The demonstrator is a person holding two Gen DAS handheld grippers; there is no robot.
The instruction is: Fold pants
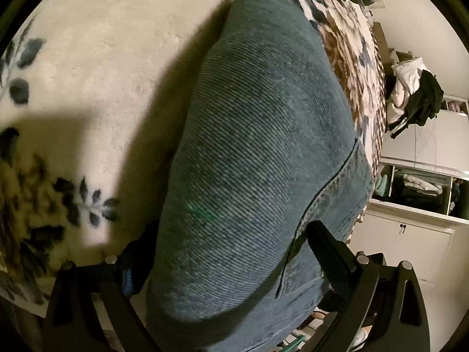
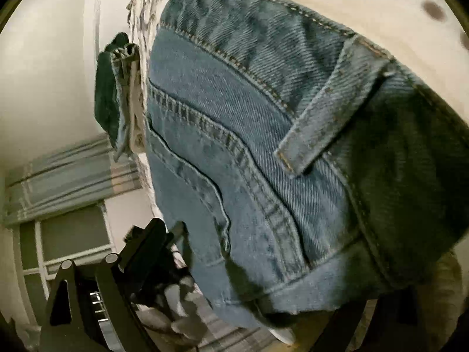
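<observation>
Blue denim pants (image 1: 258, 152) fill the left wrist view, hanging over a cream floral blanket (image 1: 96, 67). My left gripper (image 1: 225, 252) is shut on the denim, with black fingers (image 1: 325, 246) at both sides of the cloth. In the right wrist view the pants' waistband (image 2: 234, 23), belt loop (image 2: 328, 108) and seams (image 2: 228, 152) show close up. My right gripper (image 2: 263, 264) is shut on the pants near the waist; its left finger (image 2: 146, 243) shows and the right one is hidden by denim.
The blanket's patterned edge (image 1: 351, 67) runs at the right. A pile of clothes (image 1: 416, 99) and white cabinets (image 1: 410, 234) stand beyond. In the right wrist view, other folded jeans (image 2: 120, 94), a curtain (image 2: 73, 173) and a window (image 2: 73, 234) are visible.
</observation>
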